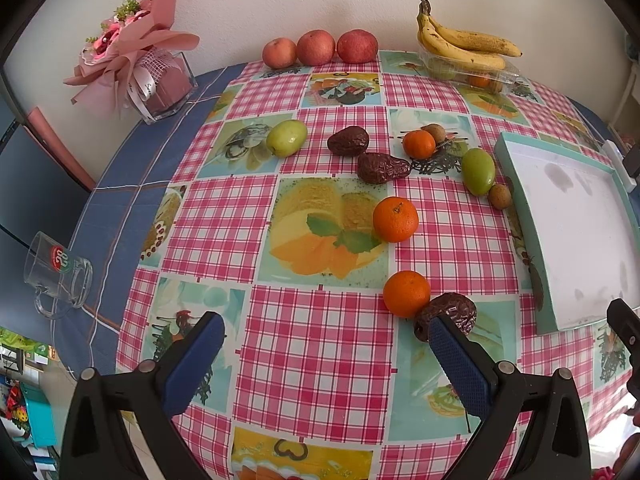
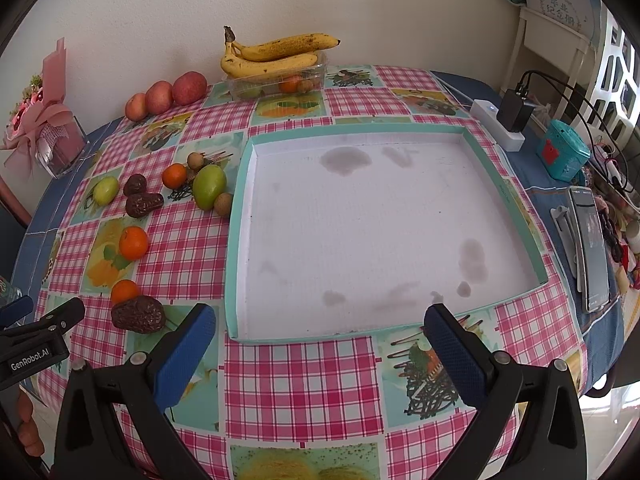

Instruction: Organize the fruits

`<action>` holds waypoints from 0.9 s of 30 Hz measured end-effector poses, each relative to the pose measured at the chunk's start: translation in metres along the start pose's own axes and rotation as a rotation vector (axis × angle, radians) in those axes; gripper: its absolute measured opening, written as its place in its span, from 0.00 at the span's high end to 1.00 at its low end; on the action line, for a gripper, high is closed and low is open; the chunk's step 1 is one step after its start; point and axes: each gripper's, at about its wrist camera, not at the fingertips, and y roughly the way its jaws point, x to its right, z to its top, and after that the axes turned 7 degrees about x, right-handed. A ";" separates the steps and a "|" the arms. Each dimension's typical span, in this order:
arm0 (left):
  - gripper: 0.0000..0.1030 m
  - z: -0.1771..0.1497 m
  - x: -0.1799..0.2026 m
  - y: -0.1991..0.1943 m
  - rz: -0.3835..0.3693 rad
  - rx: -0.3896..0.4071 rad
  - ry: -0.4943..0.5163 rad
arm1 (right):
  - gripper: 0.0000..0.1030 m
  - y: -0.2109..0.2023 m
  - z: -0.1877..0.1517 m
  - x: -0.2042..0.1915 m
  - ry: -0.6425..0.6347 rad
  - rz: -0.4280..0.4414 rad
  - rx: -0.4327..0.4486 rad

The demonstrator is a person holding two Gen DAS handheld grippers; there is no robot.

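Both tongs are spread wide and grip nothing. The left tongs [image 1: 326, 330] hang low over the checked tablecloth [image 1: 320, 340], jaws far apart; the tip of the right-hand finger [image 1: 460, 356] sits just in front of a wrinkled dark fruit [image 1: 454, 312], and whether it touches cannot be told. That dark fruit presses against an orange [image 1: 406, 293] at its 10 o'clock. A second orange [image 1: 395, 219] lies further toward 12 o'clock, and beyond it two more dark fruits [image 1: 382, 167], a small orange [image 1: 418, 144], two green fruits [image 1: 478, 171] and two small brown round fruits [image 1: 500, 195] are scattered loosely. Three apples [image 1: 316, 47] stand in a row by the wall at 12 o'clock, with bananas [image 1: 464, 42] on a clear plastic box [image 1: 496, 80] at 1 o'clock. The right tongs [image 2: 320, 324] are likewise released, jaws wide, hovering at the near edge of a shallow white tray [image 2: 240, 240] with a teal rim; the tray holds no fruit, only grey stains. From this view the loose fruit lies at 9 to 10 o'clock of the tray, one brown fruit [image 2: 223, 204] just beside its rim. The left tongs' tip shows at 8 o'clock.
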 end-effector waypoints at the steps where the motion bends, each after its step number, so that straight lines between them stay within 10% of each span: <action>1: 0.00 0.000 0.001 0.000 0.001 0.000 0.000 | 0.00 0.001 -0.001 0.000 -0.001 -0.001 0.000; 27: 0.00 0.000 0.002 0.000 0.003 -0.002 0.001 | 0.00 0.003 -0.002 -0.002 -0.006 -0.005 -0.005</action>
